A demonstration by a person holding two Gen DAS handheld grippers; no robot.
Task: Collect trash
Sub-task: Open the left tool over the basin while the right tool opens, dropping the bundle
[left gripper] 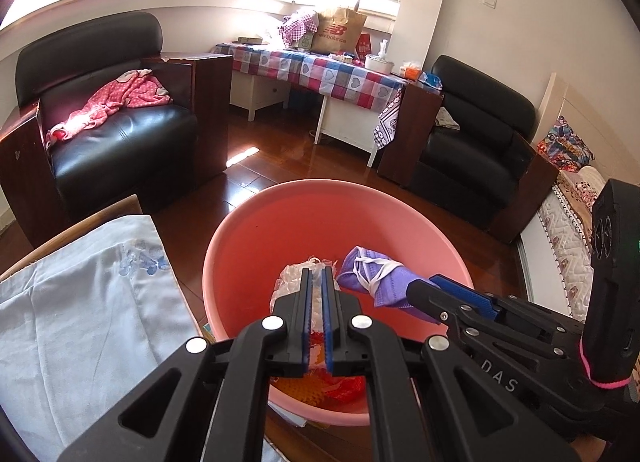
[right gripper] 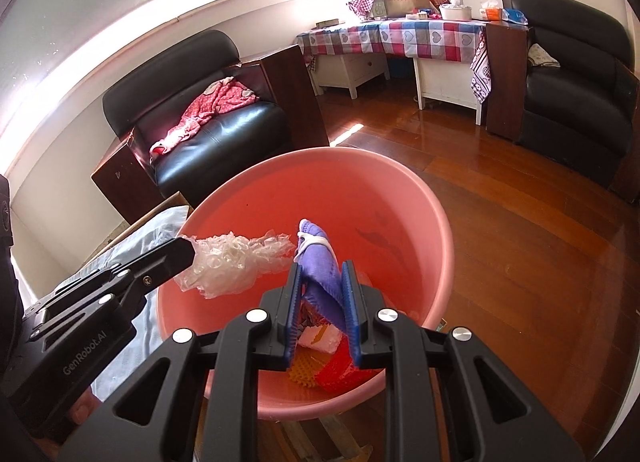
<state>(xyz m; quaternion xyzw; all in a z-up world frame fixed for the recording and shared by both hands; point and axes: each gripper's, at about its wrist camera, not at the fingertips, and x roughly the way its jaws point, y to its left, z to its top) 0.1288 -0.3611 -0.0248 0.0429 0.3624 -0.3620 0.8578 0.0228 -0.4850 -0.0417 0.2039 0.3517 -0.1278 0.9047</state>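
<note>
Clamped in the left tool [left gripper: 317, 274], plastic wrap [right gripper: 236, 260], and in the right tool [right gripper: 322, 276], a mask [right gripper: 320, 262], are held over the basin [right gripper: 400, 181], where clinging could be caused by static.

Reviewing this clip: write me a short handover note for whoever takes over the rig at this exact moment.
Left gripper: shut on a crumpled clear plastic wrapper, held over the pink basin.
Right gripper: shut on a purple face mask, also over the basin.
In the basin: red and orange scraps and a pale wrapper piece lie at the bottom.
Done: both items picked up and brought above the basin; some trash is inside.
Left: open both grippers so the wrapper and mask drop in, then look for more trash. None is visible on the wooden floor from here.
</note>
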